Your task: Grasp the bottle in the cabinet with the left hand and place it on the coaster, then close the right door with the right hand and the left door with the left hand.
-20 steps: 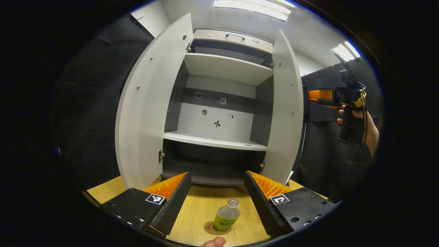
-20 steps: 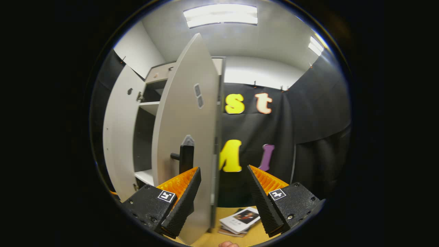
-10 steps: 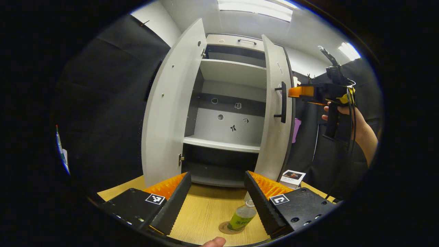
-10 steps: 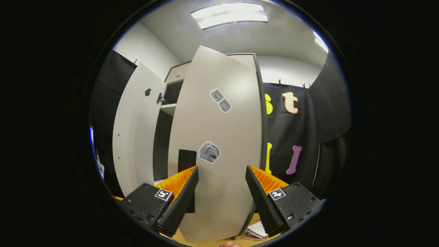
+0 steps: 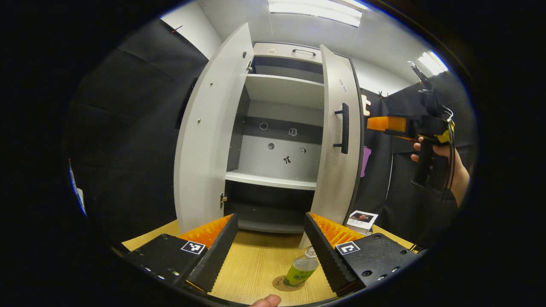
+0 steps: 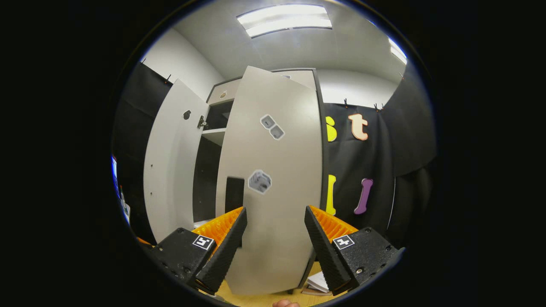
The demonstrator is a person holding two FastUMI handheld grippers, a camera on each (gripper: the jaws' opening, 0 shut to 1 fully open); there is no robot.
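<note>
A small bottle with a green label stands upright on a round coaster on the wooden table, low in the left gripper view. My left gripper hangs open above and behind it, holding nothing. The grey cabinet's right door with its dark handle is partly swung inward; the left door stands wide open. In the right gripper view the right door is close in front of my open right gripper. That right gripper, held by a hand, also appears beside the door in the left gripper view.
The cabinet's shelves hold nothing I can see. A small stack of booklets lies on the table right of the cabinet, and the booklets peek out under the door. Black cloth walls surround the booth.
The right door has swung from wide open to partly shut, its outer face and handle now toward me. The right gripper followed it, then drew back a little. The bottle stayed on the coaster.
</note>
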